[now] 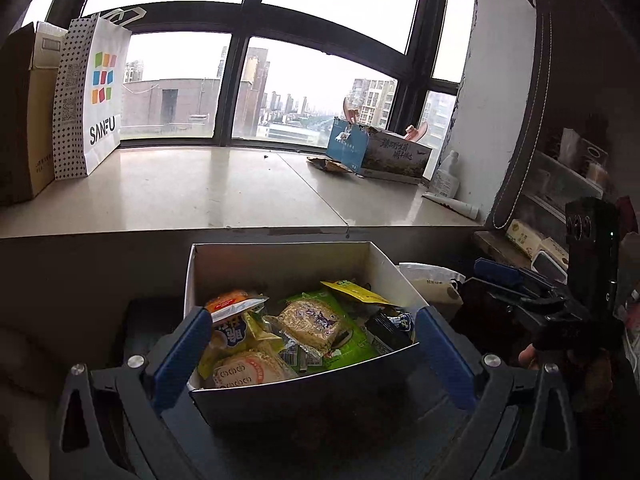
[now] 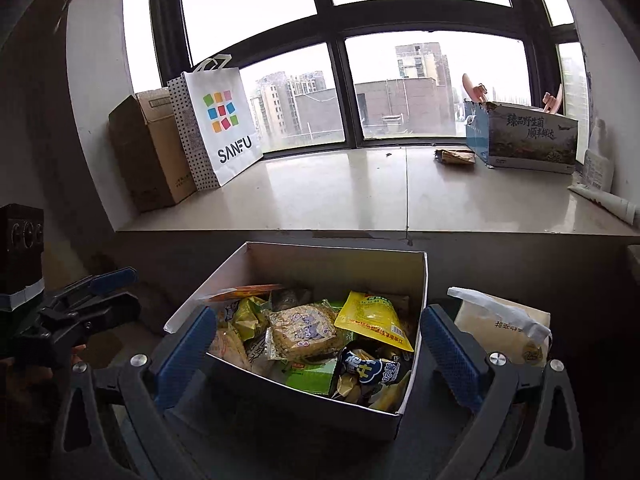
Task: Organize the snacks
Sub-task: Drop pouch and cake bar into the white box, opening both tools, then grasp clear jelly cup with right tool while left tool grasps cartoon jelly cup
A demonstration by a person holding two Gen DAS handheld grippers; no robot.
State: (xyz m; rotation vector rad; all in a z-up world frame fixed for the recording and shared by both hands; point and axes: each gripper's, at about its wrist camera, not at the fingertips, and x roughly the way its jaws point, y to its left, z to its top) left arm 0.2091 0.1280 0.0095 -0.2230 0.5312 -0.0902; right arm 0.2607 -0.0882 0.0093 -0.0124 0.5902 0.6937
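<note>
evidently the snacks (image 2: 304,332) are gathered in the box (image 2: 340,264) for tidiness; both the left gripper (image 1: 312,344) and the right gripper (image 2: 320,340) are released, nothing grasped.

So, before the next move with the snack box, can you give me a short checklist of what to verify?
1. Left gripper open, holding nothing: ok.
2. Right gripper open, holding nothing: ok.
3. Snack box upright, top open: ok.
4. Snacks inside the box, like the yellow packet: ok.
5. White bag beside the box, clear of the right gripper: cannot tell.
</note>
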